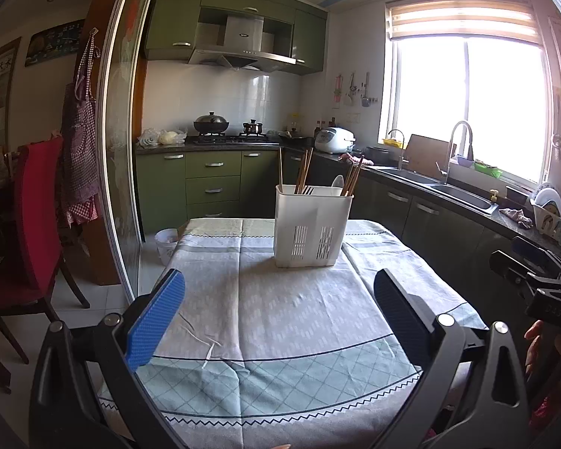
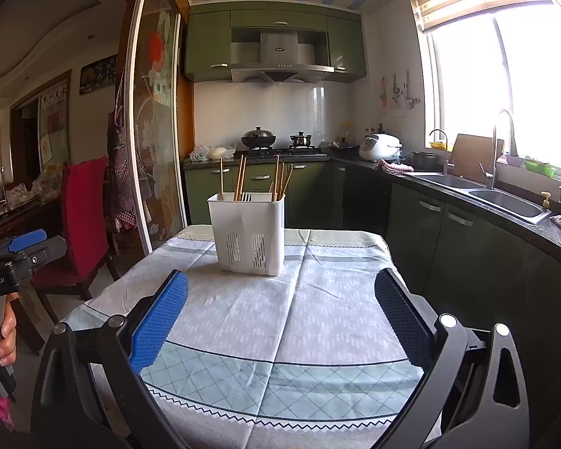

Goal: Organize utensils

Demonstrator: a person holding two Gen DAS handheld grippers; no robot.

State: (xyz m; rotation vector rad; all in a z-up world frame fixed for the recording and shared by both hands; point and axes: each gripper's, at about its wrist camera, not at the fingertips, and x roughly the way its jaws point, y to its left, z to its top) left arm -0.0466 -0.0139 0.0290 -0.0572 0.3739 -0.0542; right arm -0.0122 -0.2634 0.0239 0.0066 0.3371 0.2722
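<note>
A white slotted utensil holder (image 1: 310, 226) (image 2: 248, 234) stands upright at the far end of the cloth-covered table (image 1: 273, 318) (image 2: 280, 318). Several wooden chopsticks (image 1: 303, 170) (image 2: 239, 177), a fork and a white spoon (image 1: 337, 181) stick up out of it. My left gripper (image 1: 280, 292) is open above the near part of the table, well short of the holder, with nothing between its fingers. My right gripper (image 2: 280, 292) is open too and holds nothing; its body shows at the right edge of the left wrist view (image 1: 535, 280).
A red chair (image 1: 37, 224) (image 2: 82, 224) stands left of the table by a sliding glass door (image 1: 123, 149). Green cabinets, a stove with pots (image 1: 211, 123), a rice cooker (image 1: 334, 139) and a double sink (image 1: 456, 191) line the back and right. A white bin (image 1: 166, 243) sits on the floor.
</note>
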